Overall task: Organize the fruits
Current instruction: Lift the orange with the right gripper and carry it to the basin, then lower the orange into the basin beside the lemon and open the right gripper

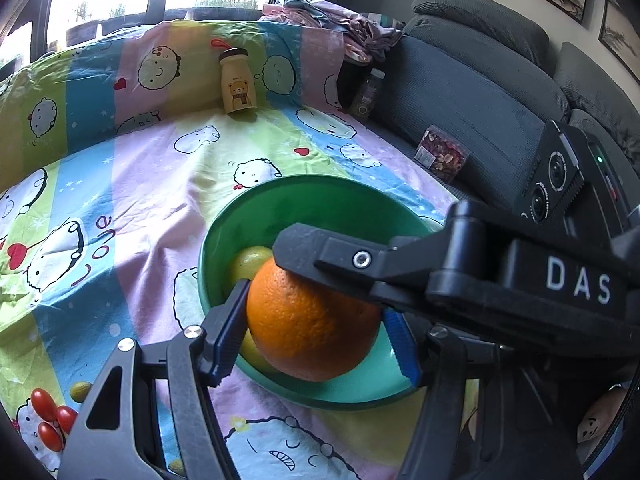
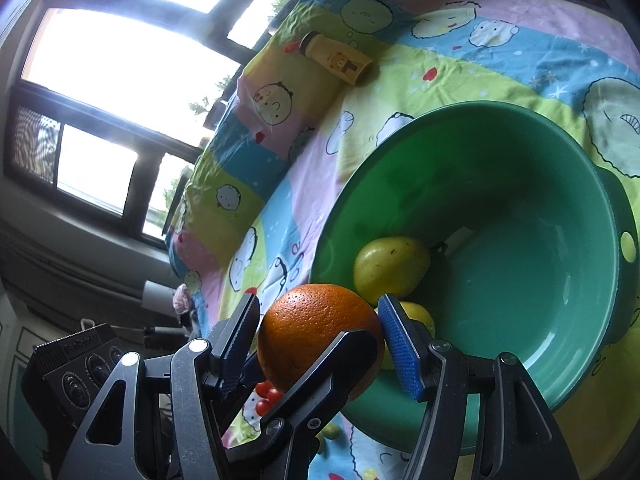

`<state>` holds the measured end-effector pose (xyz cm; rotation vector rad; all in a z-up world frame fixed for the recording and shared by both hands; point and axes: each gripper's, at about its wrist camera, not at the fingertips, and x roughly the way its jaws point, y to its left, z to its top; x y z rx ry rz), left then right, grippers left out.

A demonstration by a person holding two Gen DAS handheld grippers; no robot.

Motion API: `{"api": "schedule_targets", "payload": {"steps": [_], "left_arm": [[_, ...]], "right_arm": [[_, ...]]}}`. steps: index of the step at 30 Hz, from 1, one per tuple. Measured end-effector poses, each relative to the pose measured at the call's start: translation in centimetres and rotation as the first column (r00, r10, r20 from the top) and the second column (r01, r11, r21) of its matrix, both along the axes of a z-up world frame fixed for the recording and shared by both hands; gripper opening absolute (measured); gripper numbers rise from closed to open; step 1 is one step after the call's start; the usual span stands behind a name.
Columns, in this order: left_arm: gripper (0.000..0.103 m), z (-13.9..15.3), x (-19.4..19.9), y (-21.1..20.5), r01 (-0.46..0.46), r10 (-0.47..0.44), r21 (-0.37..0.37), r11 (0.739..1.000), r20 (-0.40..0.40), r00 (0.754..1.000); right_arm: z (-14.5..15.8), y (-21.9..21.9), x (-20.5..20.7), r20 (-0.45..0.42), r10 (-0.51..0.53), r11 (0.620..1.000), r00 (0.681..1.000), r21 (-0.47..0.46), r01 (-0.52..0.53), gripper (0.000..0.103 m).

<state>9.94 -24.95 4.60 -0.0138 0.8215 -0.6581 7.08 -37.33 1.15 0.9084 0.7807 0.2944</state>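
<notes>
An orange (image 1: 312, 324) hangs over the near rim of a green bowl (image 1: 304, 196). Both grippers sit around it. My left gripper (image 1: 316, 340) has its blue pads on either side of the orange, the left pad (image 1: 228, 336) touching, the right pad (image 1: 400, 340) close. My right gripper (image 2: 320, 344) also brackets the orange (image 2: 316, 332); its finger shows in the left wrist view (image 1: 320, 252) pressing on top of the fruit. The bowl (image 2: 520, 184) holds a yellow-green pear (image 2: 392, 266) and another yellow fruit (image 2: 420, 316).
Cherry tomatoes (image 1: 50, 416) and a small green fruit (image 1: 82, 390) lie on the cartoon-print cloth (image 1: 140, 200) at the near left. A bear-print bottle (image 1: 238, 82) stands at the back. A grey sofa (image 1: 472, 92) with a snack pack (image 1: 442, 158) is at right.
</notes>
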Motion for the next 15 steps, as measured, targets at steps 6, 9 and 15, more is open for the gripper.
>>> {"api": "schedule_targets", "payload": {"steps": [6,9,15], "left_arm": [[0.062,-0.4,0.4,-1.0,0.026,-0.026,0.007,1.000,-0.011,1.000],[0.062,-0.3,0.5,-1.5,0.037,-0.037,0.008,0.999,-0.007,0.999],[0.062,-0.2,0.7,-2.0,0.060,-0.060,0.010,0.998,-0.007,0.998]], "right_arm": [[-0.3,-1.0,-0.4,-0.012,-0.030,1.000,0.999,0.009,0.030,0.065],[-0.2,-1.4,-0.6,-0.010,-0.041,0.999,0.999,0.009,0.041,0.065],[0.0,-1.9,-0.9,-0.006,-0.067,0.998,0.998,0.004,0.067,0.065]]}}
